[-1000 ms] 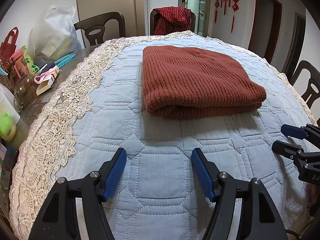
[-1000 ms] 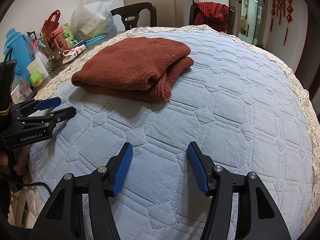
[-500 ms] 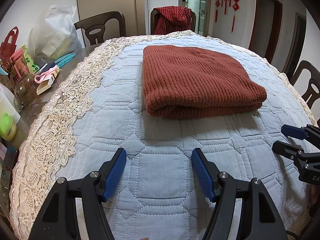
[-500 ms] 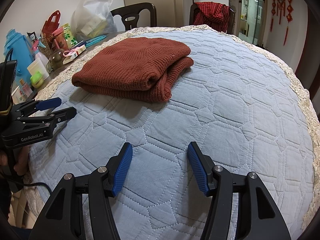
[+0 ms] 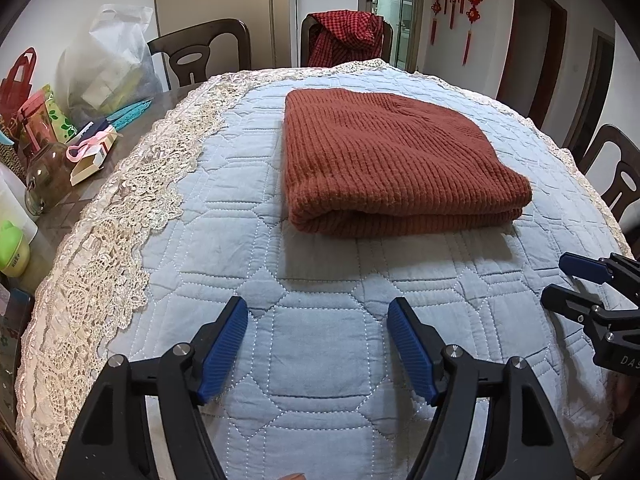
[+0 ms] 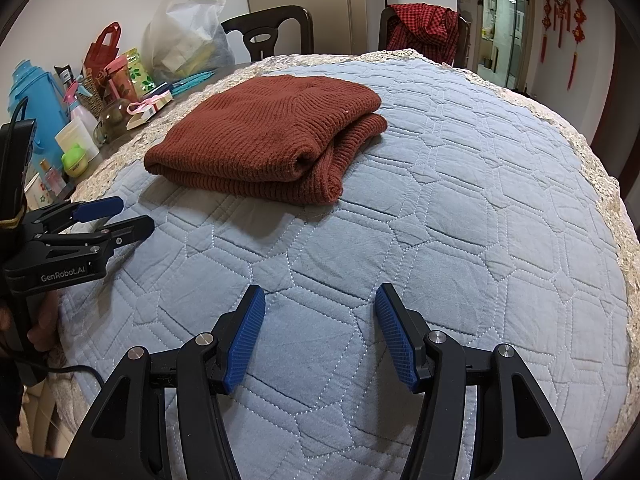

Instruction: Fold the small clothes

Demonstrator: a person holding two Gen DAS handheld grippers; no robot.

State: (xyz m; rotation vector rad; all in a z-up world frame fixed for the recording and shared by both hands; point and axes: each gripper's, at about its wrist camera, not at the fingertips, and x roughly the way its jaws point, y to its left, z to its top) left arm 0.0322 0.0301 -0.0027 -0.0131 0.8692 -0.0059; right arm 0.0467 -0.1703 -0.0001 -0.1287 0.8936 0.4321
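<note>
Left wrist view: the left tool (image 5: 318,344) hangs low over the surface (image 5: 320,264), which wears a blue quilt with a lace edge. Its two blue fingers stand wide apart and hold nothing. The rust-red knitted sweater (image 5: 396,164) lies folded flat on the quilt at about 12 o'clock, well apart from the tool, with its thick folded edge facing the camera. At 3 o'clock the right tool (image 5: 560,284) pokes in from the side; most of its body is cut off by the picture edge. Right wrist view: the right tool (image 6: 318,330) also has its fingers spread wide, with only quilt between them. The sweater (image 6: 268,140) sits at about 11 o'clock, far from the fingers. The left tool (image 6: 128,216) shows at 9 o'clock, empty, with a hand (image 6: 40,320) partly hidden behind it. Bags, bottles and boxes (image 6: 100,92) crowd the far left of the surface, too jumbled to name one by one. A red checked cloth (image 6: 424,28) hangs on a chair at the back.
</note>
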